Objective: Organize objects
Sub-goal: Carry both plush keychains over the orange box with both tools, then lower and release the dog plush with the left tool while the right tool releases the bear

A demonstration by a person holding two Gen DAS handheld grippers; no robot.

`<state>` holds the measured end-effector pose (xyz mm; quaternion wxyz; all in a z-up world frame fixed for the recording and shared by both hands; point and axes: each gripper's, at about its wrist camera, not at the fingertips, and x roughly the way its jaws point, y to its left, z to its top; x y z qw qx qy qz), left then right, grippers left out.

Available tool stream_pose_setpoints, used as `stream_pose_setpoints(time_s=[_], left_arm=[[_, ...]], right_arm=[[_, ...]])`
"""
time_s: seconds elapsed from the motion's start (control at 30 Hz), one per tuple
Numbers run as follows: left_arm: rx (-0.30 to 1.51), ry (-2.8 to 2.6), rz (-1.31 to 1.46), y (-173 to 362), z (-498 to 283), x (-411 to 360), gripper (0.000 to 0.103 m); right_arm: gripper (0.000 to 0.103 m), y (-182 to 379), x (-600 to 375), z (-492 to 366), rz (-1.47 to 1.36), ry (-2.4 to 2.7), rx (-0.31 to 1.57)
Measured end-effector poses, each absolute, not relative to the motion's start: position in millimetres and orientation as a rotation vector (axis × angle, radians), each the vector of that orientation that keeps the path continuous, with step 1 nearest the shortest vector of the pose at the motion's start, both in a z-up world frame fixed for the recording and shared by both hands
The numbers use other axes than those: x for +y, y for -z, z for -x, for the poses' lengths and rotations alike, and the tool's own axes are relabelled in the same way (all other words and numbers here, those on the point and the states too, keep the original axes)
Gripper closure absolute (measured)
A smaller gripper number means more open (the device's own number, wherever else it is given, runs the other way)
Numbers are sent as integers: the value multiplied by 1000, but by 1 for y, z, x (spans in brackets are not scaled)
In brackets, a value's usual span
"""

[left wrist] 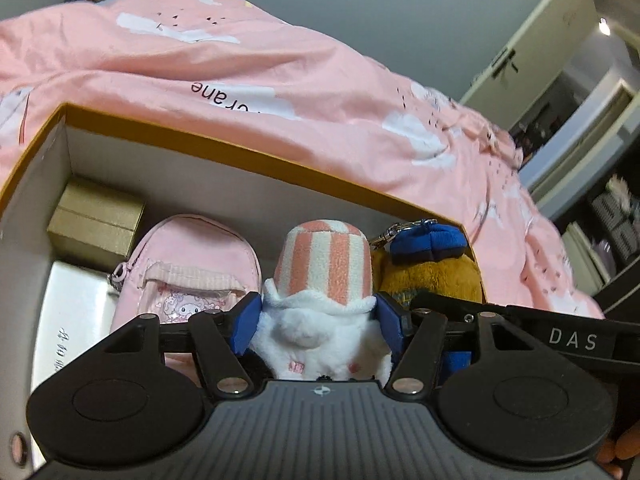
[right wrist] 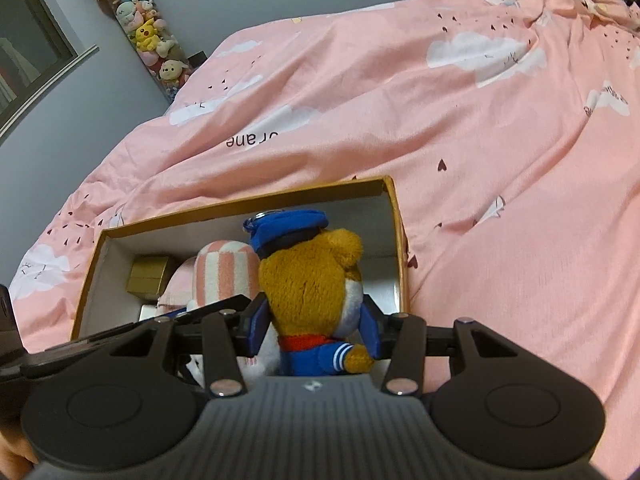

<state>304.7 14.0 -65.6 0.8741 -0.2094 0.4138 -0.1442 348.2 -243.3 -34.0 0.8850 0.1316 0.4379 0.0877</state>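
An open cardboard box [left wrist: 240,148] with a yellow rim and white inside lies on a pink bed; it also shows in the right wrist view [right wrist: 400,240]. My left gripper [left wrist: 318,322] is shut on a white plush with a pink-striped hat [left wrist: 324,268], held inside the box. My right gripper [right wrist: 316,320] is shut on a brown bear plush with a blue cap [right wrist: 308,276], held just right of the striped plush [right wrist: 224,272]. The bear also shows in the left wrist view [left wrist: 432,276]. A pink mini backpack [left wrist: 188,272] and a gold box [left wrist: 96,220] lie in the box to the left.
A pink quilt with clouds [right wrist: 460,140] covers the bed around the box. A tube of plush toys [right wrist: 148,36] stands by the far wall. A wardrobe and shelves [left wrist: 600,160] stand at the right. A silver flat item [left wrist: 76,320] lies on the box floor.
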Motion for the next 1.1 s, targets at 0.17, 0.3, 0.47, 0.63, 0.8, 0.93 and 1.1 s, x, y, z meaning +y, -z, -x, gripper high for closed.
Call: stream_pose_setpoints(time_s=[0.17, 0.3, 0.47, 0.63, 0.8, 0.93, 1.1], left_arm=[[853, 291, 477, 70, -304, 18, 29], [851, 310, 502, 68, -302, 23, 23], [828, 325, 485, 59, -298, 26, 22], [852, 338, 409, 49, -288, 22, 32], [873, 361, 353, 48, -276, 16, 32], [887, 367, 332, 50, -272, 13, 33], [912, 378, 303, 52, -270, 10, 36]], right_arm=[[53, 33, -241, -351, -262, -182, 906], [53, 32, -241, -350, -246, -171, 905], [53, 35, -232, -349, -178, -164, 904], [53, 38, -225, -348, -109, -161, 894], [50, 40, -218, -348, -36, -166, 890], [49, 37, -215, -346, 13, -161, 862], [49, 25, -214, -335, 78, -175, 820]])
